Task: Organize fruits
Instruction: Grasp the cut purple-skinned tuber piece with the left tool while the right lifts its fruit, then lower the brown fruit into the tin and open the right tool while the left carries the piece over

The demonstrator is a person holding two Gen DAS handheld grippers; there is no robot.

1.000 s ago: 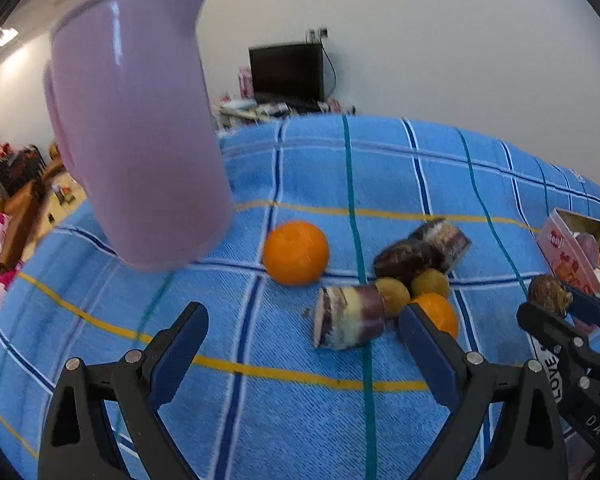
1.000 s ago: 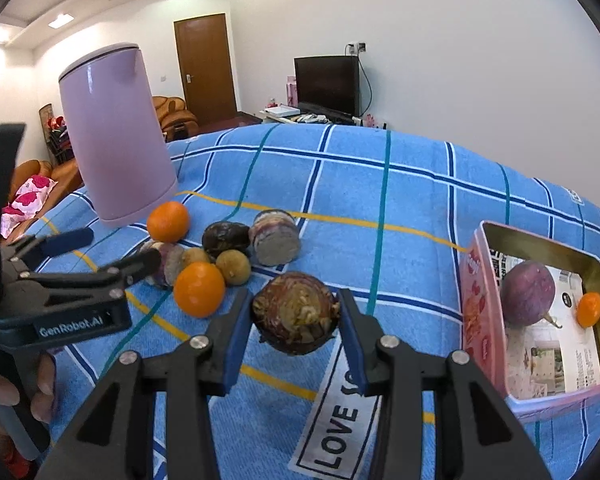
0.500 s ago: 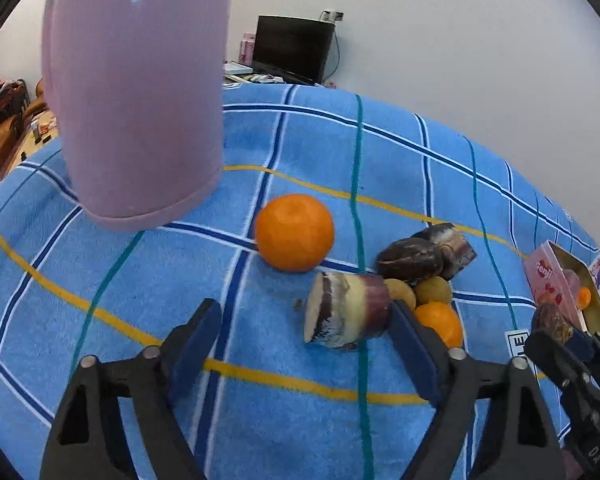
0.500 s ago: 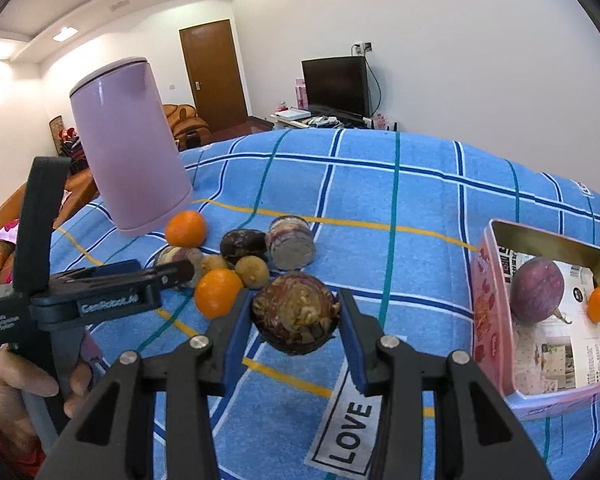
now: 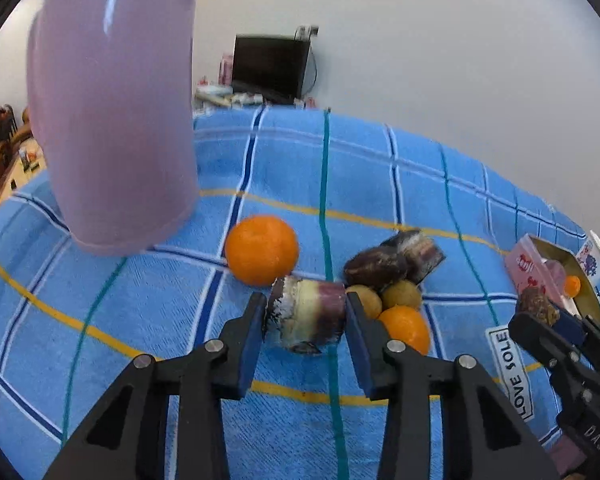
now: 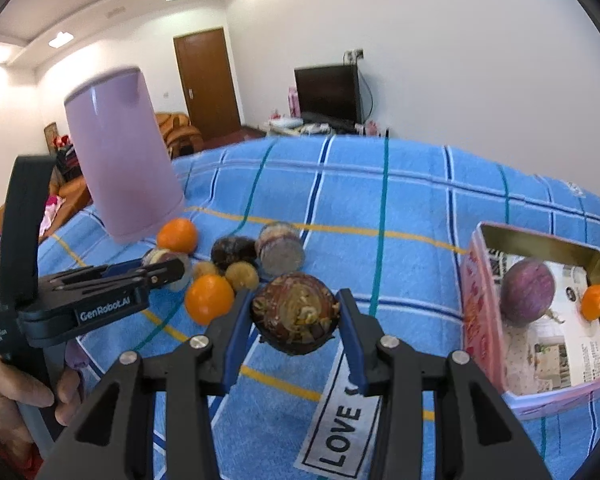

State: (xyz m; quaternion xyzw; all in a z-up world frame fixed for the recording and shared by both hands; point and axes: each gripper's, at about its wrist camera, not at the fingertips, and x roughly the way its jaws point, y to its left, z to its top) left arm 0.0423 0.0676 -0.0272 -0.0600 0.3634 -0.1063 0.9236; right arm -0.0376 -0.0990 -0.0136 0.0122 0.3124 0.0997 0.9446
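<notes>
Fruit sorting on the blue plaid cloth

Left tongs (image 5: 306, 314) are closing around a cut purple-and-cream fruit chunk (image 5: 308, 317) lying on the cloth (image 5: 380, 184), pads touching its two ends, just in front of the large orange (image 5: 261, 249). Right tongs (image 6: 295, 318) are gripping a brown, rough-skinned round fruit (image 6: 295, 312), narrowly parted around it and holding it clear of the cloth, to the right of that orange and left of the pink box (image 6: 480, 312), which is holding a purple fruit (image 6: 526, 292) and a small orange (image 6: 594, 301).
</notes>
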